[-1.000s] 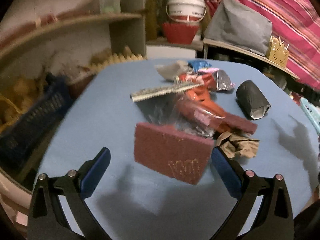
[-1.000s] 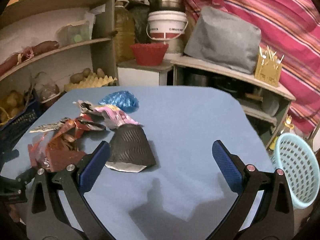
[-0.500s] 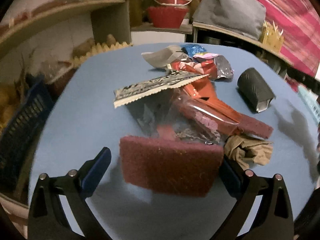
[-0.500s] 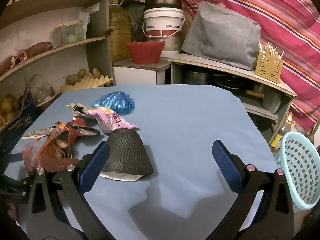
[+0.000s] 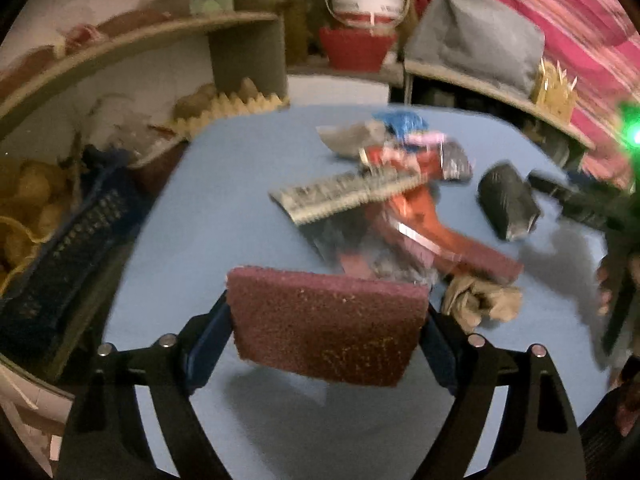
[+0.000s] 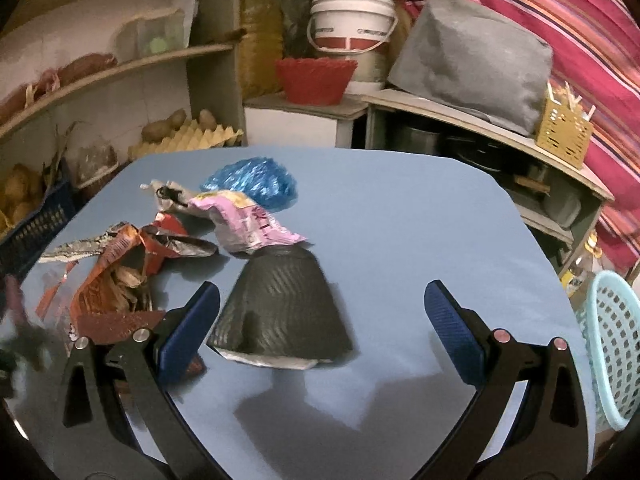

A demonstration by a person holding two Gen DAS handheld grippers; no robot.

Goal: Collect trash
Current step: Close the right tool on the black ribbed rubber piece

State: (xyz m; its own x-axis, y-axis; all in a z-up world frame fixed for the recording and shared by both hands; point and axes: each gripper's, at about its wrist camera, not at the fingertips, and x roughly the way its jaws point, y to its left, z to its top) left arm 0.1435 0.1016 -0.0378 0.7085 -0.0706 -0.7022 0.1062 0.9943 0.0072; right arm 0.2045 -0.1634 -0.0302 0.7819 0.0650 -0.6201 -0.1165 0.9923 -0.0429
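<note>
Closing on a maroon scouring pad (image 5: 326, 326): the left gripper (image 5: 326, 340) has its jaws coming together, with the pad spanning the gap edge to edge and both blue pads meeting its short ends. The shadow on the cloth beneath suggests it sits clear of the blue table (image 5: 224, 200).

Pad: thin fibrous sheet, judged very light, coarse, flexible. Unlikely to slip or break; likely to bow or fold if squeezed hard along its length. An end-to-end hold serves; a pinch across the flat face would be steadier.

Right gripper (image 6: 320, 320): jaws spread wide, nothing between them. It hangs over a black ribbed wrapper (image 6: 282, 312), which lies flat just ahead of its left finger.

Wrapper: dark foil or film with a pale lining at the near edge, judged light, slick, crushable. Best taken by the raised middle or the near edge, where a fingertip can get under.

Remaining litter, in a loose heap left of the wrapper:
- pink packet (image 6: 248, 228), touching the wrapper's far end
- blue bag (image 6: 252, 182), crumpled, behind the pink packet
- orange foil (image 6: 116, 264), torn, tangled
- brown paper wad (image 5: 480, 300), beside the held pad
- second maroon pad (image 5: 484, 260), partly under the foil

All judged light and soft; thin film may cling or tear.

Basket (image 6: 616, 352): pale blue, perforated, off the table's right edge, presumably the bin.
</note>
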